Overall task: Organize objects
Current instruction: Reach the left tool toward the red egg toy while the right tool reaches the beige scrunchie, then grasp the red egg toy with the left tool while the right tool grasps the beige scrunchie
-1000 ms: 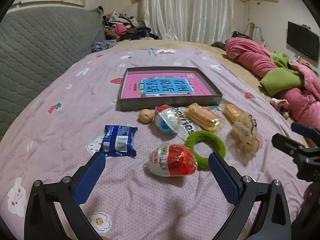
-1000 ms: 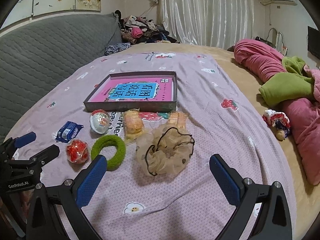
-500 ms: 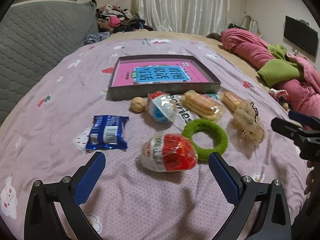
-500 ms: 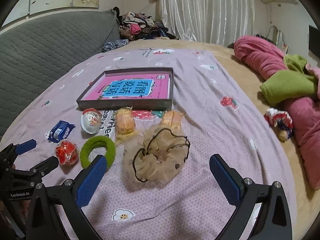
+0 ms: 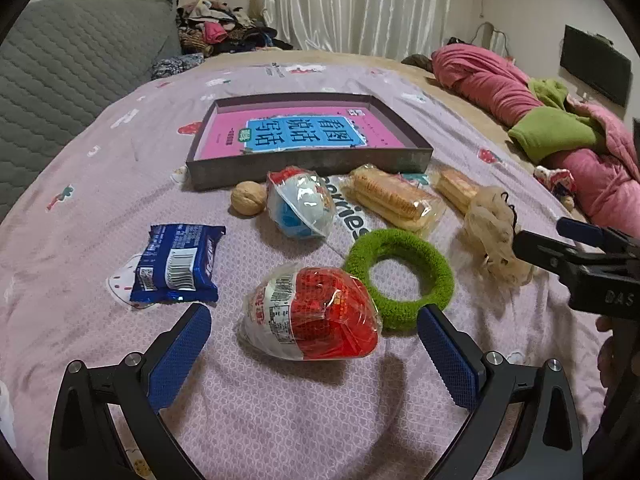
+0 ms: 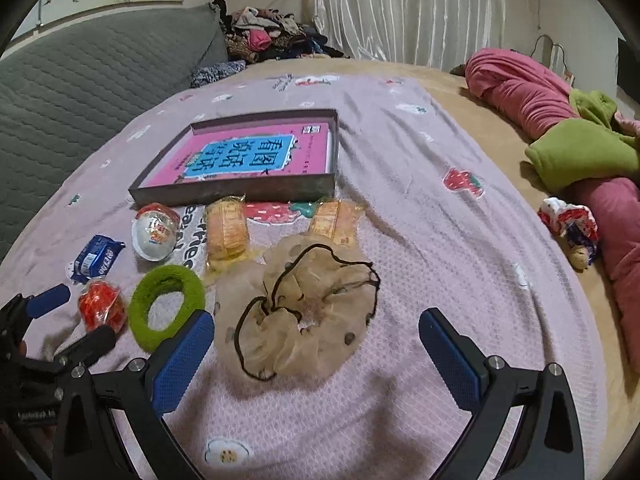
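Note:
A shallow dark box (image 5: 416, 157) holding a pink book (image 5: 304, 136) lies on the bed. In front of it lie a walnut (image 5: 248, 198), a blue-white egg toy (image 5: 300, 204), biscuit packs (image 5: 394, 199), a blue snack packet (image 5: 178, 264), a green ring (image 5: 400, 278), a red-white egg toy (image 5: 316, 314) and a beige scrunchie (image 6: 300, 312). My left gripper (image 5: 314, 356) is open, its fingers on either side of the red-white egg toy. My right gripper (image 6: 316, 360) is open, just in front of the scrunchie. The box also shows in the right wrist view (image 6: 236, 194).
A grey quilted headboard (image 5: 68, 64) runs along the left. Pink and green bedding (image 5: 560, 128) is piled at the right, with a small doll (image 6: 572, 228) beside it. Clothes (image 6: 264, 40) are heaped at the back. The purple sheet (image 6: 420, 208) covers the bed.
Both grippers have moved forward and lower toward the objects. The red-white egg toy now lies between my left fingers and the scrunchie lies close in front of my right gripper.

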`<state>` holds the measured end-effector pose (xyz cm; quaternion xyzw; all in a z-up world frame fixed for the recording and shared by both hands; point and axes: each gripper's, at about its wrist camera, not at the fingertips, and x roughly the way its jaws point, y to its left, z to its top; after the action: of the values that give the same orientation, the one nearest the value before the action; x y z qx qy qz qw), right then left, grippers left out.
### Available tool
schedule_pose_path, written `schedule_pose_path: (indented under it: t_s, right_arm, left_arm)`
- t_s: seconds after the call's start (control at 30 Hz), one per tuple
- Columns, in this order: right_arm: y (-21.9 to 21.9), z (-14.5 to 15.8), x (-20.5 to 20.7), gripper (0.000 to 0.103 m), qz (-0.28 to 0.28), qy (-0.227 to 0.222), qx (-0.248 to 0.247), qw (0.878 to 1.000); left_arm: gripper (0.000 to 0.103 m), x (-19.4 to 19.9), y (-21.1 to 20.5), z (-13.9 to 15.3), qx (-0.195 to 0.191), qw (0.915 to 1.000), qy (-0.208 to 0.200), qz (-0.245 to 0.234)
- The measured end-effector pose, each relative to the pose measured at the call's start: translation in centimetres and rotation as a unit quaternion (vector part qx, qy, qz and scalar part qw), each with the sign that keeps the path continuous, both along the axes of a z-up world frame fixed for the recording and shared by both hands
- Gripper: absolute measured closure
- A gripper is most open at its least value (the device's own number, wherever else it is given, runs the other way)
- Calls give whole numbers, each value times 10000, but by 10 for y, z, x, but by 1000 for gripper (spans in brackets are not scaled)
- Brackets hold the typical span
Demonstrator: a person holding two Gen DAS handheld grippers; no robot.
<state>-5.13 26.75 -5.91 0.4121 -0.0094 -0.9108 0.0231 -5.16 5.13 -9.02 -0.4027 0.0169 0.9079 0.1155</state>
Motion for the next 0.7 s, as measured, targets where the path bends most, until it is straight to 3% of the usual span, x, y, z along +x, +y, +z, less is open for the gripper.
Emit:
schedule_pose_path:
  t_s: [0.3, 0.5, 0.63, 0.67, 0.7]
  right_arm:
    - [-10, -18, -17, 1, -94, -185, 172, 9996]
    - [-10, -25, -21, 33, -42, -271, 171, 9995]
    - [-9, -28, -20, 45, -4, -318, 99, 9994]
    - [-10, -27, -20, 47, 10, -306, 113, 9995]
    - [-10, -28, -20, 52, 32, -312, 116, 9994]
  left_arm:
    - [1, -11, -3, -10, 49, 9999, -88, 13]
    - [4, -15, 1, -11, -26, 10000, -7, -72]
    - [6, -14, -2, -11, -50, 9999, 19, -109]
    - [10, -15, -3, -11, -49, 9999, 14, -125]
    - [26, -15, -3, -11, -44, 9999, -6, -160]
